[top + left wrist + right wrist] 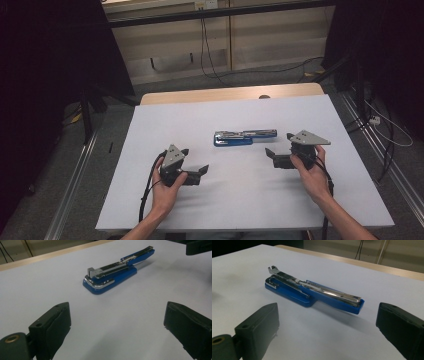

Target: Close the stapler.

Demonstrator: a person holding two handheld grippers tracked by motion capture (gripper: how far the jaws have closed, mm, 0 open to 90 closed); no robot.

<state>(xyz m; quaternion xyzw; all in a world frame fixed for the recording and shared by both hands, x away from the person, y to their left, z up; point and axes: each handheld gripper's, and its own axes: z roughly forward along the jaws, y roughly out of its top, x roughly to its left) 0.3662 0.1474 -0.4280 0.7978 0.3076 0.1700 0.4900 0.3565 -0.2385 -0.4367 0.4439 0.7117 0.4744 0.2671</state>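
The blue-and-chrome metal stapler (243,136), swung open with its chrome magazine arm stretched out past its blue base, lies flat mid-tabletop (200,210), between and just beyond both claws. The left claw (196,172) is spread wide and empty, and so is the right claw (281,151), each aimed at the stapler from its own side. My worry is that a one-sided pinch on the hinged arm could let it pivot, or skid the stapler across the smooth white surface.
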